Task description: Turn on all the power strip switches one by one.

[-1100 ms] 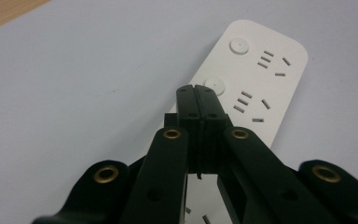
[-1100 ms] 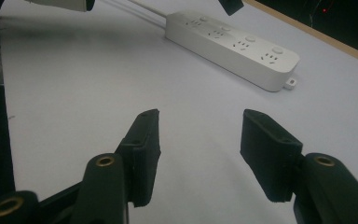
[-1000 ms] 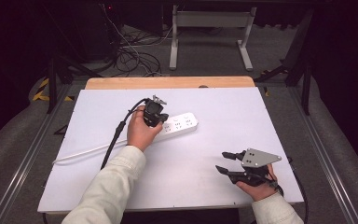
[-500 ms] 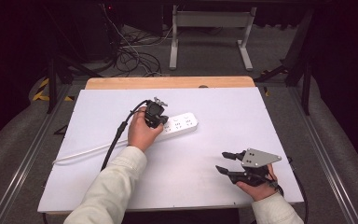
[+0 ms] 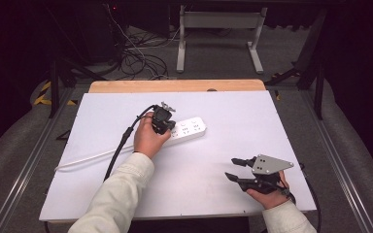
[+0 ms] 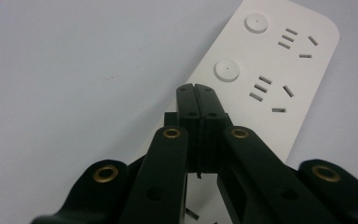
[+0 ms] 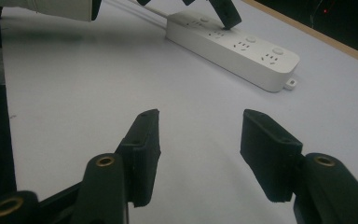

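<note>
Left gripper (image 6: pixel 197 88): jaws pressed together, holding nothing, tips on the strip.
Strip (image 5: pixel 194 127): under its tips.
Right gripper (image 7: pixel 198 135): jaws wide apart, empty, strip well ahead.

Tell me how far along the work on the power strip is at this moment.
Done: the shut left gripper has reached the white power strip, its tips over the top face near a round button. In hand: apparently a press there. Whether it clicked, I cannot tell. The right gripper waits open and empty, apart from the strip.
</note>
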